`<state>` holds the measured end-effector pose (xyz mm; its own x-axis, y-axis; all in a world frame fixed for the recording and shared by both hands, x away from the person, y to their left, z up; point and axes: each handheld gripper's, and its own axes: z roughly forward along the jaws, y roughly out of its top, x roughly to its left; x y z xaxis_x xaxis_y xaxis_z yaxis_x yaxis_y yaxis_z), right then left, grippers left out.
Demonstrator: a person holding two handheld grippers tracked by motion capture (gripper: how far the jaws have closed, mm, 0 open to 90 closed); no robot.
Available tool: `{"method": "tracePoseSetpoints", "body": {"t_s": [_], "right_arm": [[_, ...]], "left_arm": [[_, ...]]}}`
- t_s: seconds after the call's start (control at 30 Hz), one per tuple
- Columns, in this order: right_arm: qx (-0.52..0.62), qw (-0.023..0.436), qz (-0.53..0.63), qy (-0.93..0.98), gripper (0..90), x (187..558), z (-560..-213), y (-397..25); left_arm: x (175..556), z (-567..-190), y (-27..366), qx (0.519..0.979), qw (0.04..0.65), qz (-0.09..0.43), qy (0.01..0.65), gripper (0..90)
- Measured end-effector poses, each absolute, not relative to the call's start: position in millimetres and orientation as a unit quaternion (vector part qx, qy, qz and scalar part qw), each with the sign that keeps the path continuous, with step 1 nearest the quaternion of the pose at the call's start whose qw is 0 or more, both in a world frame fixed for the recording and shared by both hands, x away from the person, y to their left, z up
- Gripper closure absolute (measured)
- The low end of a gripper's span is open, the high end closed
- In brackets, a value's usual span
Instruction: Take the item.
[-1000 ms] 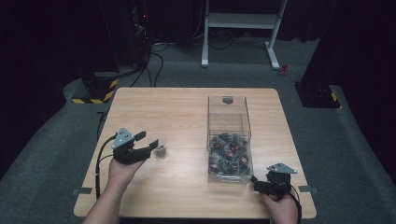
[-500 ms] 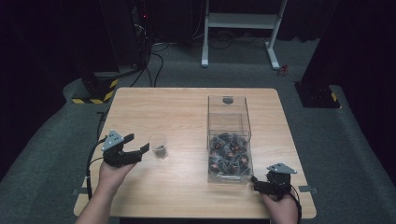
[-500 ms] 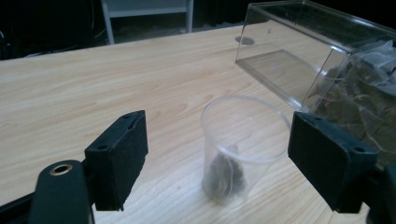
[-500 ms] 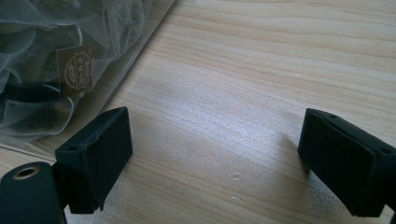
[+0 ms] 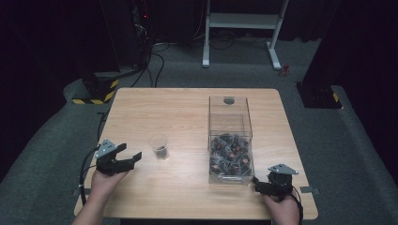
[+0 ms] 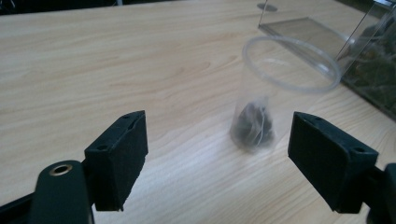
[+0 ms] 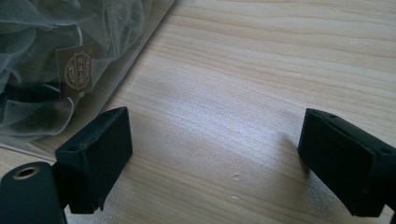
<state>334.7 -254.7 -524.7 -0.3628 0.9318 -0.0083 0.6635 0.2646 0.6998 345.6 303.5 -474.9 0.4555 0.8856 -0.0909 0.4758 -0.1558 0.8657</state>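
A person is sitting at the pale wooden surface [image 5: 187, 117] with a black two-jaw gripper in each hand. The left gripper [image 5: 123, 160] is sitting near the left edge with its jaws wide and empty, pointing toward a small clear plastic cup [image 5: 159, 146] that is standing upright just beyond them. In the left gripper view the cup [image 6: 280, 93] is standing ahead between the two jaws but apart from both, with a dark mesh tea bag [image 6: 252, 125] lying at its bottom.

The right gripper [image 5: 263, 186] is resting at the near right corner, its jaws also wide and gripping nothing, just beside the tall clear plastic box [image 5: 230, 136], whose near half is heaped with dark tea bags in gauzy mesh [image 7: 42, 65].

What worries me is the cup. It looks thin and light, so if the left jaws are closing off-centre, one would likely nudge it first and tip or skate it across the smooth wood, spilling the bag. Squeezing hard could crumple the wall. The right gripper is close enough to the box that a careless swing could shove it.
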Motion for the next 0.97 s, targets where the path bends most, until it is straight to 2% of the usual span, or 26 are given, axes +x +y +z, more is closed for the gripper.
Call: {"method": "tracePoseSetpoints", "body": {"t_s": [0.3, 0.57, 0.73, 0.97], "right_arm": [[0.523, 0.216, 0.309, 0.765, 9.9, 335, -525, -254], [0.523, 0.217, 0.310, 0.764, 9.9, 335, -525, -254], [0.523, 0.217, 0.310, 0.764, 9.9, 334, -525, -254], [0.522, 0.217, 0.310, 0.764, 9.7, 335, -525, -255]], "left_arm": [[336, -498, 310, 0.742, 0.417, 0.211, 0.480, 19.9], [324, -524, 309, 0.773, 0.348, 0.198, 0.491, 19.4], [319, -528, 303, 0.781, 0.329, 0.212, 0.486, 17.2], [316, -530, 303, 0.774, 0.337, 0.217, 0.491, 14.9]]}}
